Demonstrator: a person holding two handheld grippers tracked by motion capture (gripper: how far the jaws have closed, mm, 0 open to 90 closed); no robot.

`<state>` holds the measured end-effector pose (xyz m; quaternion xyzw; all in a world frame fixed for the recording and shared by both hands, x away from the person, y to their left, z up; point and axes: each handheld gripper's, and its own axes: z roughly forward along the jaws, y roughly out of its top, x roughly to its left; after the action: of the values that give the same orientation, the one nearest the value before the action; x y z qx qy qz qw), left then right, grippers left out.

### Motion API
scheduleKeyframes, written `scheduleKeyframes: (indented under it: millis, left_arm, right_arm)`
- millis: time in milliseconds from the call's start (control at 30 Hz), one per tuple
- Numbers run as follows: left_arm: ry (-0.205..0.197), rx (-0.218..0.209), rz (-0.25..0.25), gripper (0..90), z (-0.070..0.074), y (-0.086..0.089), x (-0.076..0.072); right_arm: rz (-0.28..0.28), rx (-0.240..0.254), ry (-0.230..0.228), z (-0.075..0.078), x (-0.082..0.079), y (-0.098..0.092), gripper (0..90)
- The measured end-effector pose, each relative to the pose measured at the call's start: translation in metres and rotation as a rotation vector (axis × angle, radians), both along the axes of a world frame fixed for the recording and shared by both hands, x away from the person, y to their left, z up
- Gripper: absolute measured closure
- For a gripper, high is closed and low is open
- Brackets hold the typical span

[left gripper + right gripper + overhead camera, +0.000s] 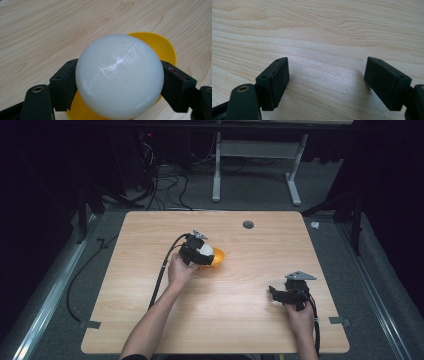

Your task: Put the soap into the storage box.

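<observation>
While my left claw (119, 82) clamps the smooth white ball (119, 76) above the yellow bowl (160, 45), it could slip out; my right claw (325, 82) gapes empty over the tabletop (317, 30).

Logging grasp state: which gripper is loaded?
The left gripper: its jaws clamp a white ball over the yellow bowl. The right gripper is open, nothing between its jaws but bare table.
</observation>
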<state>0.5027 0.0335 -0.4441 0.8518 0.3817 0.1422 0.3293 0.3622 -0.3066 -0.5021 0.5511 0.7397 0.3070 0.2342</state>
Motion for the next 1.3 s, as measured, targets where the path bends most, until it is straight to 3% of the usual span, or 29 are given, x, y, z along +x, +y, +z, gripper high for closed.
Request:
scheduleKeyframes:
  millis: [367,900,1033,1200,1300]
  left_arm:
    - [0.012,0.023,0.002,24.3,-0.0080,-0.0032,0.0028]
    - [0.020,0.013,0.008,24.1,-0.0095,-0.0037,0.0033]
    - [0.008,0.028,0.003,24.0,-0.0102,-0.0058,0.0020]
    - [-0.010,-0.005,0.011,18.8,-0.0048,-0.0046,0.0012]
    - [-0.003,0.001,0.010,18.0,-0.0039,-0.0026,0.0002]
  right_arm:
    - [0.000,-0.001,0.000,0.0000,0.0000,0.0001,21.1]
    - [0.000,-0.002,0.000,0.0000,0.0000,0.0001,21.2]
    - [0.000,-0.001,0.000,0.0000,0.0000,0.0001,21.1]
    - [0.000,-0.002,0.000,0.0000,0.0000,0.0001,21.1]
    - [0.000,-0.001,0.000,0.0000,0.0000,0.0001,21.1]
